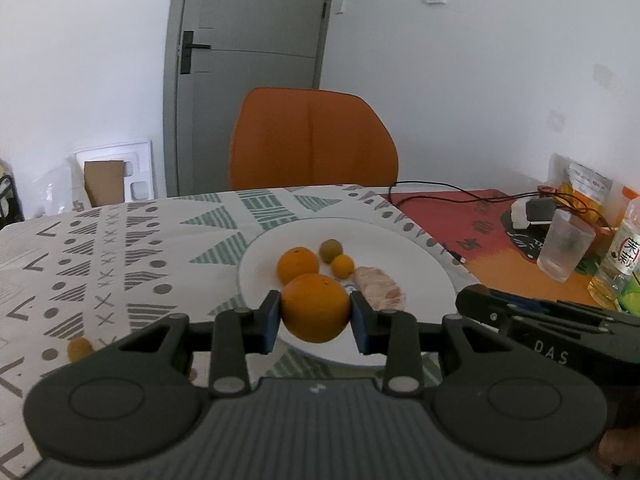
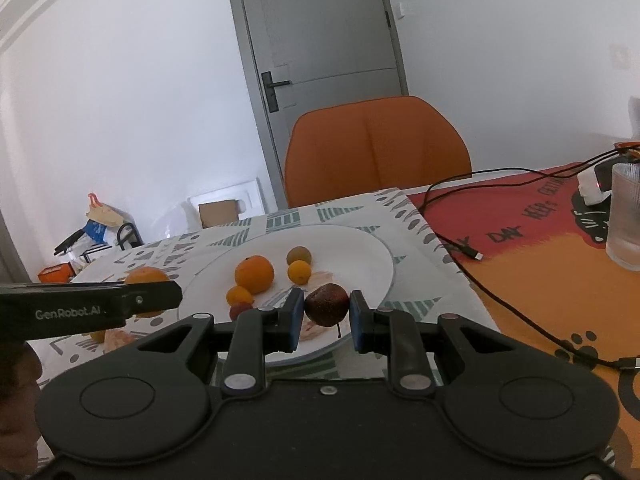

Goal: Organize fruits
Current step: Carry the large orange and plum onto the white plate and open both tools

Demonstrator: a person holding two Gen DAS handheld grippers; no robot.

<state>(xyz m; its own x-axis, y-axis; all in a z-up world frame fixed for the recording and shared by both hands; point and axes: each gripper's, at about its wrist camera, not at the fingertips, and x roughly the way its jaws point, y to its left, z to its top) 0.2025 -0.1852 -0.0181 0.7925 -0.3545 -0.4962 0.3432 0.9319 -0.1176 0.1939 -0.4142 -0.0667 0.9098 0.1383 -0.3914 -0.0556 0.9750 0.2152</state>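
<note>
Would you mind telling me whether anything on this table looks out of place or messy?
Yes: some fruit still lies off the white plate. A small orange fruit sits alone on the patterned tablecloth, and peeled citrus segments lie on the cloth beside the plate.

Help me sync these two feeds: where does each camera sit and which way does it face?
Left wrist: on the left gripper, clamping an orange, facing the plate; the right gripper's side shows.
Right wrist: on the right gripper, clamping a dark red fruit; the left gripper's side shows.
Shared: plate, orange chair, door.
</note>
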